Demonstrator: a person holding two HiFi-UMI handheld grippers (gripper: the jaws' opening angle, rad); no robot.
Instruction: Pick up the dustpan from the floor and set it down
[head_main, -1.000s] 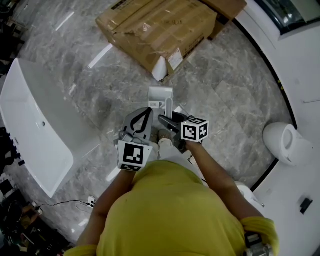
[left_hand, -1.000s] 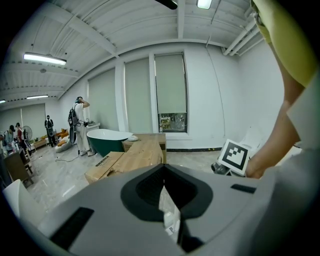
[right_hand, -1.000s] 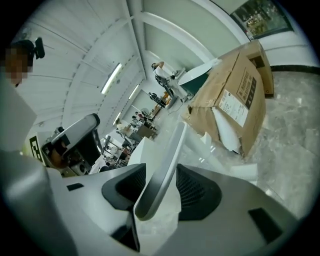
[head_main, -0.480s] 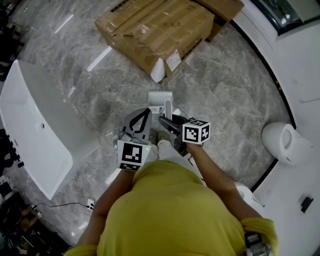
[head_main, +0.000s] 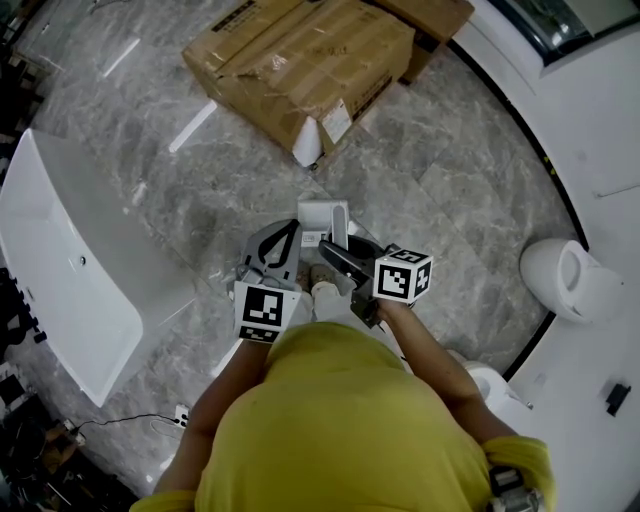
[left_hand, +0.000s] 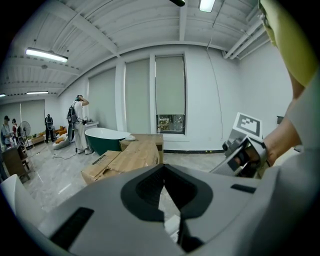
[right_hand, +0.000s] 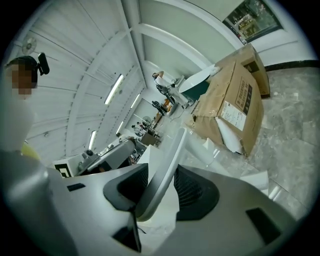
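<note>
The white dustpan (head_main: 322, 214) hangs just ahead of the person's feet, its long pale handle (head_main: 339, 224) standing up from it. My right gripper (head_main: 338, 252) has that handle (right_hand: 169, 155) between its jaws. Both pads touch it while the jaws are opening slightly. The pan is off the marble floor (head_main: 450, 200), as far as I can tell. My left gripper (head_main: 296, 226) hovers beside it on the left, its tips (left_hand: 163, 167) together and nothing between them. The right gripper's marker cube (left_hand: 248, 125) shows at the right of the left gripper view.
A long cardboard box (head_main: 300, 60) lies on the floor ahead, a white flap at its near corner. A white bathtub (head_main: 70, 260) stands to the left, a toilet (head_main: 565, 280) to the right by the curved white wall. Several people stand far off near a green tub (left_hand: 106, 138).
The right gripper has risen toward the camera with the dustpan handle in it, and its cube has shifted a little right. The left gripper has stayed where it was.
</note>
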